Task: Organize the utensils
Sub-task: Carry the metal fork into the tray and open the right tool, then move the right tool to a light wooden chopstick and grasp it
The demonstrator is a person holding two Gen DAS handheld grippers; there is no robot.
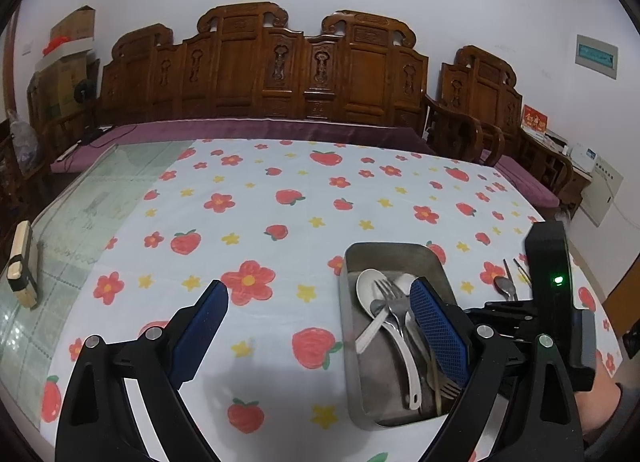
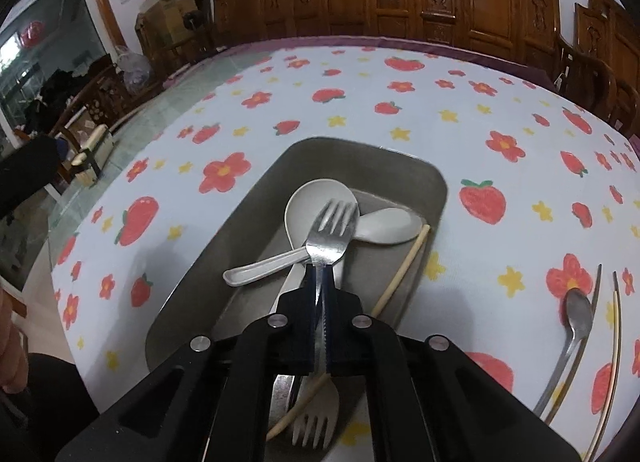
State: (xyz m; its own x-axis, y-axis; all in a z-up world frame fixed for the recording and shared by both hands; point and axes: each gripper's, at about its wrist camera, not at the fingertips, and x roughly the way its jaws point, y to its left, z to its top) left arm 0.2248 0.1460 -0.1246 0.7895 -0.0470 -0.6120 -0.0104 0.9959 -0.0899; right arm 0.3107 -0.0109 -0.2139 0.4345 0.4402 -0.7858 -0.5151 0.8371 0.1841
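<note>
A grey metal tray (image 2: 256,198) (image 1: 384,252) sits on the flowered tablecloth and holds white plastic spoons (image 2: 308,198) (image 1: 366,286), a pale chopstick (image 2: 404,266) and a white fork (image 2: 316,418). My right gripper (image 2: 320,274) is shut on a steel fork (image 2: 332,230), held over the tray, tines forward. That fork also shows in the left wrist view (image 1: 390,298). My left gripper (image 1: 320,298) is open and empty, just left of the tray, with its right finger (image 1: 436,330) over the tray. A steel spoon (image 2: 576,322) (image 1: 505,287) and thin chopsticks (image 2: 614,346) lie on the cloth right of the tray.
The tablecloth (image 1: 280,202) covers most of a glass table (image 1: 80,222). A small wooden block (image 1: 22,262) stands at the table's left edge. A carved wooden bench (image 1: 260,70) runs behind the table.
</note>
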